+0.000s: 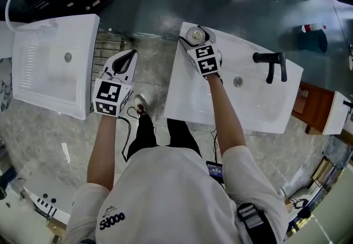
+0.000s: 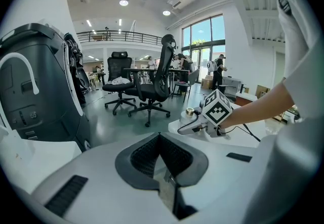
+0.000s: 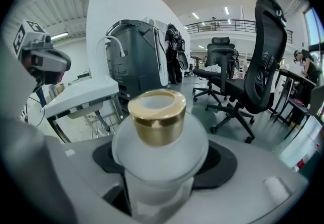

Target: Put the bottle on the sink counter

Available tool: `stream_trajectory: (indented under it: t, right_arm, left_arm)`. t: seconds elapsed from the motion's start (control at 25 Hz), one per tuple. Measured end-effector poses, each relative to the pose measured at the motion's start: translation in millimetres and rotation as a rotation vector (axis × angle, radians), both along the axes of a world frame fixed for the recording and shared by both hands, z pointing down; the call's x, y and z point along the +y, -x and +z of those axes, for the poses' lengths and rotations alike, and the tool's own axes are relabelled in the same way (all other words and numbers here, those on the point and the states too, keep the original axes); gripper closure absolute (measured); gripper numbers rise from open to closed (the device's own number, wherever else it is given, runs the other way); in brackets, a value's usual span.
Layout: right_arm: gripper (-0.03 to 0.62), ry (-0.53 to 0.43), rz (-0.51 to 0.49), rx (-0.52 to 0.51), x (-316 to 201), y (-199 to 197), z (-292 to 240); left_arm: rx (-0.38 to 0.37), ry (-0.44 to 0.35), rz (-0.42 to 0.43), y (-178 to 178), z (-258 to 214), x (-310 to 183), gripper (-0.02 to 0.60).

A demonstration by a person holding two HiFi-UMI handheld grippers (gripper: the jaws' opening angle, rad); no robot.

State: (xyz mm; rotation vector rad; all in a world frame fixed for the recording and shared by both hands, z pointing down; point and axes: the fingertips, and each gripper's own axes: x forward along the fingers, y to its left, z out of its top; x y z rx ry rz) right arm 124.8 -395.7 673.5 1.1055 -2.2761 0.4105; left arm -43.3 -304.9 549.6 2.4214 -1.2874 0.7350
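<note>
The right gripper (image 1: pixel 198 39) is clamped on the bottle (image 3: pixel 161 147). In the right gripper view the frosted white body fills the gap between the jaws, with a black pad (image 3: pixel 225 165) pressed against each side; the rounded shoulder and gold cap (image 3: pixel 157 116) rise clear above the fingers, and the bottle stands upright. In the head view the bottle sits at the far left corner of the sink counter (image 1: pixel 185 99), close to both edges there; whether its base touches the white surface cannot be told, since the gripper and its marker cube cover the lower part. The basin's drain (image 1: pixel 237 81) lies toward the middle of the counter and the black faucet (image 1: pixel 270 65) toward its right edge - both well apart from the bottle.

The left gripper (image 1: pixel 127 60) holds nothing; its own view shows the two dark ribbed pads (image 2: pixel 144 157) drawn together into a narrow V with no object in it. It hangs over the grey floor (image 1: pixel 154 61) in the gap between the sink counter and a second white basin (image 1: pixel 44 72), just beside that basin's right edge and apart from the bottle. The left gripper view shows the right gripper and bottle from the side, above the counter's corner - with black office chairs (image 2: pixel 152 84) on the floor behind.
</note>
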Motion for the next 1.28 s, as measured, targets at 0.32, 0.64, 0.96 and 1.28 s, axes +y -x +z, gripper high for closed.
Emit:
stream_trajectory:
  t: [0.32,0.64,0.96,1.28]
  right_arm:
    - [0.243,0.007,-0.008,-0.009,-0.2,1.6,1.1]
    - [0.230,0.039,-0.025,0.016,7.3,-3.8,7.8]
    - [0.229,0.042,0.028,-0.006,18.3,-15.0,0.3]
    - [0.230,0.073,0.075,-0.087,39.1,-28.9,-13.0]
  left_arm:
    - [0.003,-0.009,0.000,0.7,-1.5,3.6,0.575]
    - [-0.005,-0.017,-0.012,6.3,-2.7,10.1,0.575]
    - [-0.008,-0.026,-0.002,4.7,-4.8,18.4,0.575]
    - [-0.016,-0.045,0.011,5.2,-11.1,28.9,0.575]
